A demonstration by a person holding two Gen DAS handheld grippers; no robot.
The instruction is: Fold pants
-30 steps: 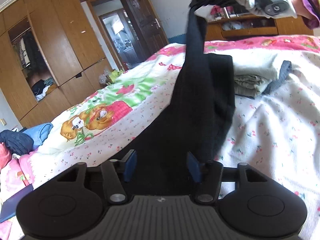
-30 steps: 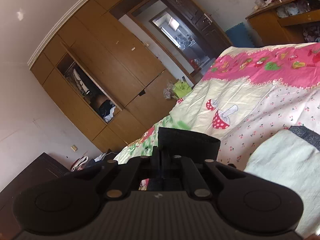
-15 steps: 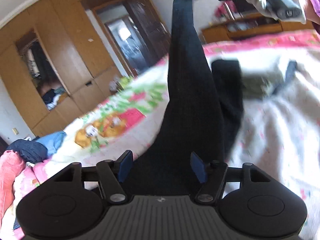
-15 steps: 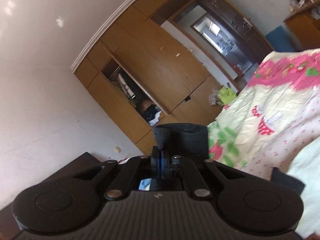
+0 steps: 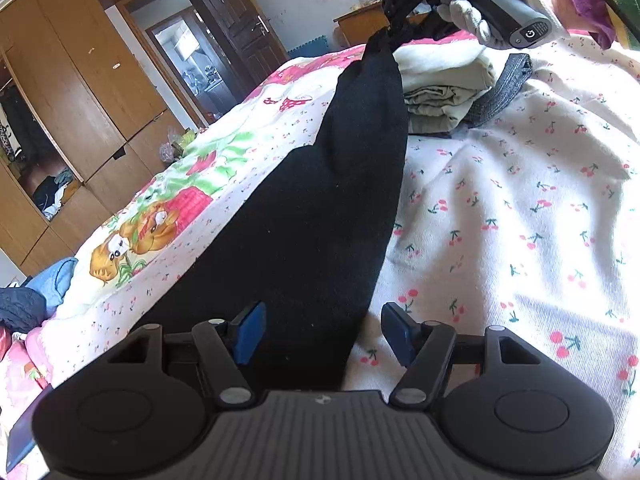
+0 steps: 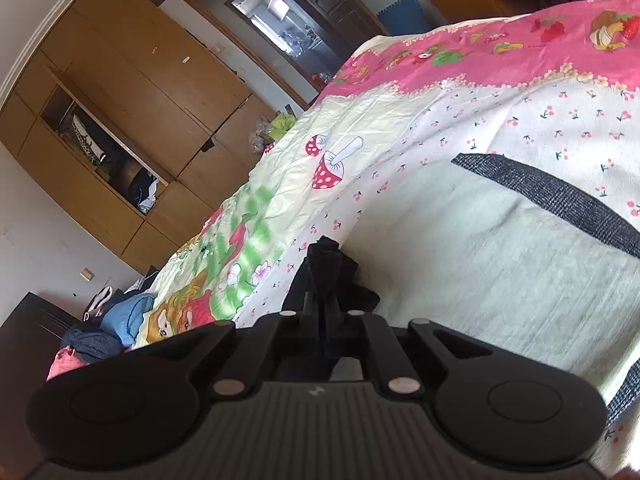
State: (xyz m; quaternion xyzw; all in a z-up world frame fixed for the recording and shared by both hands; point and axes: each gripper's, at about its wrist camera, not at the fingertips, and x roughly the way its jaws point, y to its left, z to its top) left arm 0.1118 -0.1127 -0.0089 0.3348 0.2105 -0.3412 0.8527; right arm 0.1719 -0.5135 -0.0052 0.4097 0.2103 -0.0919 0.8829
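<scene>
Only from the left wrist do the black pants [image 5: 320, 208] show full length.

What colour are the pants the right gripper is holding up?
Black pants, clearest in the left wrist view, pinched by the right gripper.

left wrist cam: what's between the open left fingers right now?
In the left wrist view, the black pants run up through the gap of the open left gripper to the right gripper, which pinches their top end; cherry-print bedsheet lies beneath.
</scene>
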